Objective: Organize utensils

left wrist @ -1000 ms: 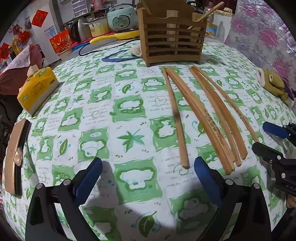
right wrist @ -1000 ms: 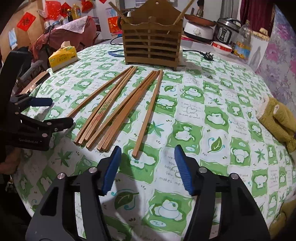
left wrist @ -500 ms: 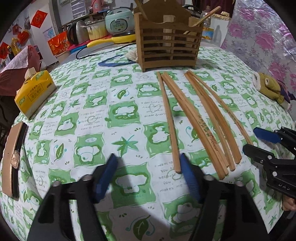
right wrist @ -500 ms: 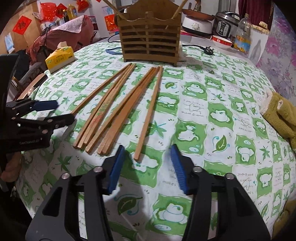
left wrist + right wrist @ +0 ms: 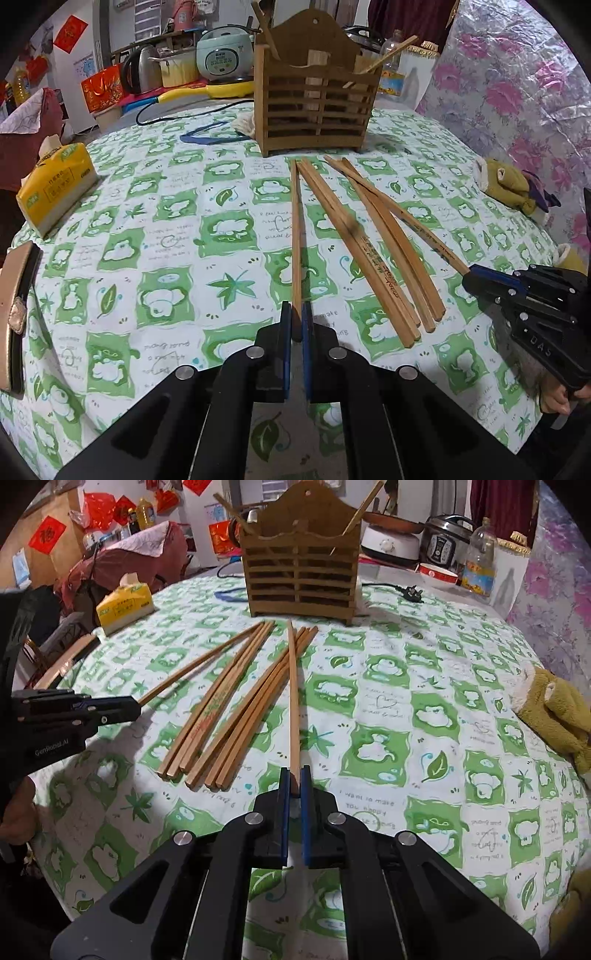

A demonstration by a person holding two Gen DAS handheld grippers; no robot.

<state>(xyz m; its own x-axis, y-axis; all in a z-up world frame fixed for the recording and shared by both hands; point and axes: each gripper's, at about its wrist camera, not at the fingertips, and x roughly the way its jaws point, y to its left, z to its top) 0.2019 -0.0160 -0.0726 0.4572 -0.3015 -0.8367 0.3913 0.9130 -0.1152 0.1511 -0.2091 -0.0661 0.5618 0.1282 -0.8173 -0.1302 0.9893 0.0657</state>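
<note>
Several wooden chopsticks (image 5: 369, 251) (image 5: 236, 716) lie fanned on the green-patterned tablecloth in front of a slatted wooden holder (image 5: 317, 110) (image 5: 301, 579). My left gripper (image 5: 294, 325) (image 5: 136, 705) is closing, and its blue pads press the near end of the leftmost chopstick (image 5: 295, 240) (image 5: 192, 674). My right gripper (image 5: 294, 779) (image 5: 467, 275) is closing too, its pads pressing the near end of the rightmost chopstick (image 5: 293, 701) (image 5: 417, 225). Both held chopsticks point toward the holder, which has a few sticks standing in it.
A yellow tissue pack (image 5: 55, 184) (image 5: 123, 603) sits at the left and a brown wallet-like thing (image 5: 16, 310) at the left edge. A plush toy (image 5: 509, 184) (image 5: 554, 709) lies at the right. A blue band (image 5: 210, 134) and a plug cord (image 5: 410, 590) flank the holder.
Both grippers went from wide open to shut, each on the near end of a chopstick that lay between its fingers. The hands barely shifted.
</note>
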